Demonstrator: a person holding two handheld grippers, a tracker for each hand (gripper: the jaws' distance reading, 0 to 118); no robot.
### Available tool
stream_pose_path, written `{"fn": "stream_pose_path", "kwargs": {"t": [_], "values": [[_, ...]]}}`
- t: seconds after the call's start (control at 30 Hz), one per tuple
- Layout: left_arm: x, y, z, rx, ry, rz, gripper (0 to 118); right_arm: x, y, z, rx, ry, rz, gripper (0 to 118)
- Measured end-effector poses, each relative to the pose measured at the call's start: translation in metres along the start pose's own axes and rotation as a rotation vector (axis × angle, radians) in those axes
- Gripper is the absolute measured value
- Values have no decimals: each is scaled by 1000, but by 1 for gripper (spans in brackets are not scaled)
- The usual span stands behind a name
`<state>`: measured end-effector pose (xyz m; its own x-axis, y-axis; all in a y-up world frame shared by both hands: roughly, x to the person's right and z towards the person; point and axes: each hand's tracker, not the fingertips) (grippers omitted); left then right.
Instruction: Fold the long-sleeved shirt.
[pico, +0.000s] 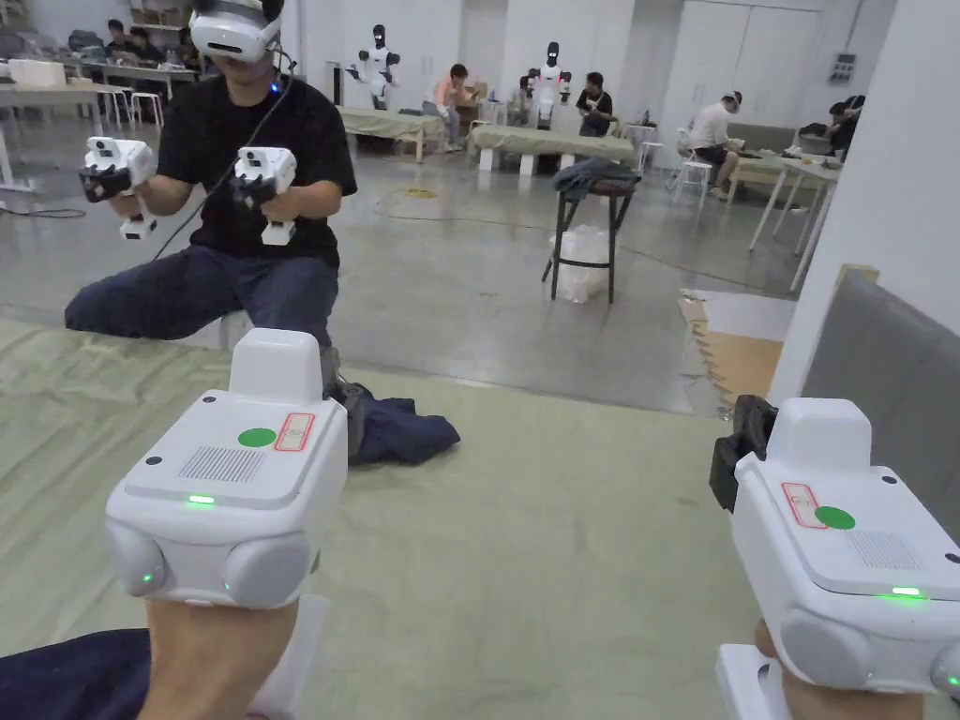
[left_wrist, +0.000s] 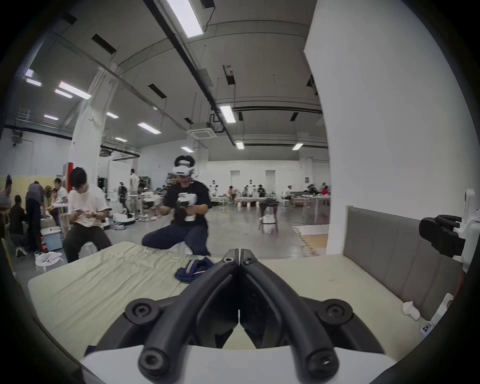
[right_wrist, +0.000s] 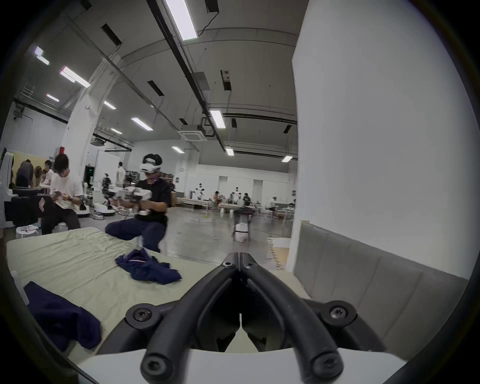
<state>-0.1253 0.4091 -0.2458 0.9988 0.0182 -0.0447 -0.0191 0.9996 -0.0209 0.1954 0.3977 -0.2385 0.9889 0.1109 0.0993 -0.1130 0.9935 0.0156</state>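
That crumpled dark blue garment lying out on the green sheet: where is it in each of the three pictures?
Head view: crumpled navy garment left of centre, past the left tool.
Left gripper view: garment just left of the shut jaw tips.
Right gripper view: garment left of centre.
Shared landmark: grey headboard, right side.

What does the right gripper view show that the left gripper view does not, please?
Right gripper view: a broad spread of the near navy cloth at lower left. Left gripper view: the right gripper at its right edge and a small white object by the headboard. Both: own jaws shut on nothing, the crumpled navy garment on the green sheet, a kneeling person.
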Motion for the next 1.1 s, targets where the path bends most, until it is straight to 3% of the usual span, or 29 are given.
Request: {"fn": "stream_pose_path", "kwargs": {"t": [0.37,0.57,0.6,0.63,0.7,0.73,0.8,1.03,1.1], "values": [[-175,-43,68,-141,402,38,3,-215,-15,0,6,496,-19,0],[-216,-82,68,-310,418,113,4,-270,-29,6,-39,605,-1,0],[-218,-93,63,-355,420,127,7,-274,-33,6,-50,615,2,0],[-219,-104,58,-405,418,136,22,-277,-38,5,-66,627,4,0],[-224,-128,49,-479,386,192,89,-282,-48,4,-93,636,20,0],[-224,-142,42,-536,385,208,111,-284,-54,3,-103,640,30,0],[-214,-164,37,-558,415,206,109,-287,-66,1,-134,638,47,0],[-207,-282,-6,-897,443,276,110,-285,-107,-14,-237,632,89,0],[-212,-300,-14,-979,469,337,95,-279,-116,-19,-263,618,101,0]]}}
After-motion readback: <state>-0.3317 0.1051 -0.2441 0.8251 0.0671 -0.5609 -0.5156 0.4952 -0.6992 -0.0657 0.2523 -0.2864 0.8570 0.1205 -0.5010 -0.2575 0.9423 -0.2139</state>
